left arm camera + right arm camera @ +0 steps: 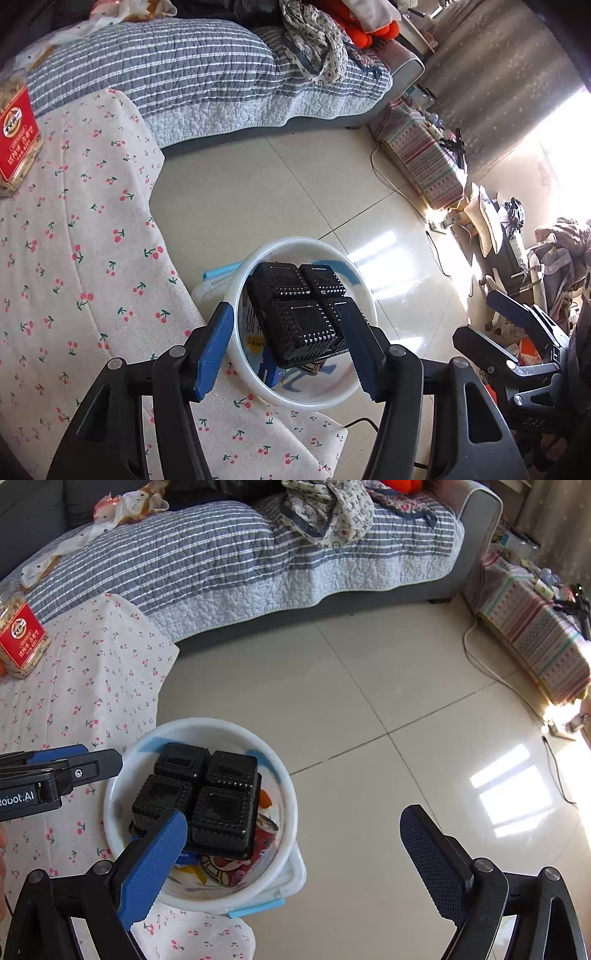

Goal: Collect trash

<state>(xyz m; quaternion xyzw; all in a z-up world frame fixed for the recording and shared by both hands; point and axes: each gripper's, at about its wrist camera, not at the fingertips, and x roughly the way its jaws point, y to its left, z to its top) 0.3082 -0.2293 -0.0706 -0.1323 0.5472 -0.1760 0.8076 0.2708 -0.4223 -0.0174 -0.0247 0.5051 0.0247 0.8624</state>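
1. Lying on top of the rubbish in the white bin [236, 291], the black plastic tray [295, 314] with four square cups sits tilted, its near edge down against the bin wall.
2. In the left wrist view the left gripper [291, 350] has its jaws spread wide on either side of the bin; the tray lies between and just beyond the blue fingertips [214, 350], and nothing is held.
3. The right gripper [295, 860] is also spread wide and holds nothing; its left fingertip overlaps the tray's [199, 801] near-left corner in the view, while the right one hangs over bare floor.
4. Under the tray, a red printed wrapper [258, 849] and other scraps fill the bin [122, 775].
5. On the left the bin stands just beside the cherry-print cloth [92, 672], which carries a red-labelled jar [22, 638].
6. To the right and far side lies tiled floor [369, 701], bounded far by the sofa's striped quilt [221, 554].
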